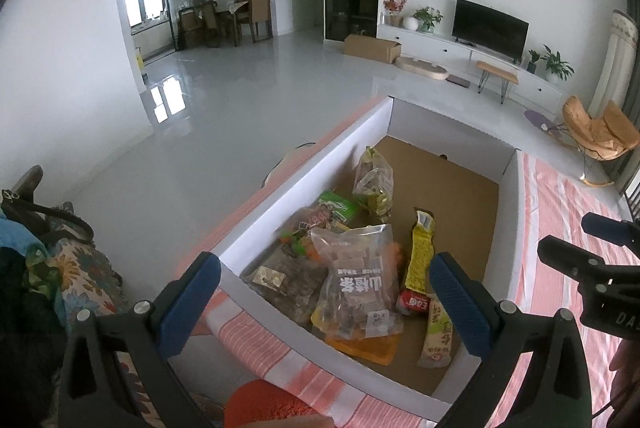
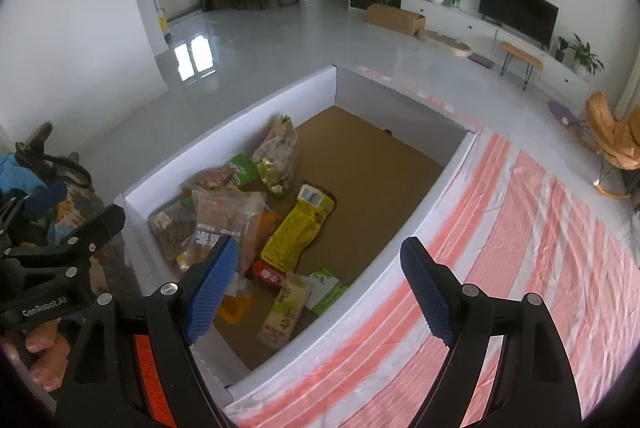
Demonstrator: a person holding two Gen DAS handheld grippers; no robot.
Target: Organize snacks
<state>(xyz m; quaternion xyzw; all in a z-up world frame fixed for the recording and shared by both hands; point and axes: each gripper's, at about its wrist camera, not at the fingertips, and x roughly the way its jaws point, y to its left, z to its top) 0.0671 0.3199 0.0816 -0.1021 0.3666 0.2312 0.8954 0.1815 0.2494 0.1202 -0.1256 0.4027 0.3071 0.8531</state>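
Snacks (image 1: 352, 268) lie gathered in the box (image 1: 304, 163), massed toward its 9 o'clock wall; the 3 o'clock half is bare. Left tool (image 1: 326, 300) hangs above the pile, jaws wide, empty. Right tool (image 2: 320, 288) likewise gapes, gripping nothing. No snacks visible on the striped surface (image 2: 520, 248); collection appears largely complete.

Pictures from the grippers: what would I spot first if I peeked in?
Probably the white box with a brown cardboard floor, sitting on the pink-striped cloth, with bright snack bags piled at its left side. A long yellow packet lies in the middle. Both grippers, left and right, are open and empty above it.
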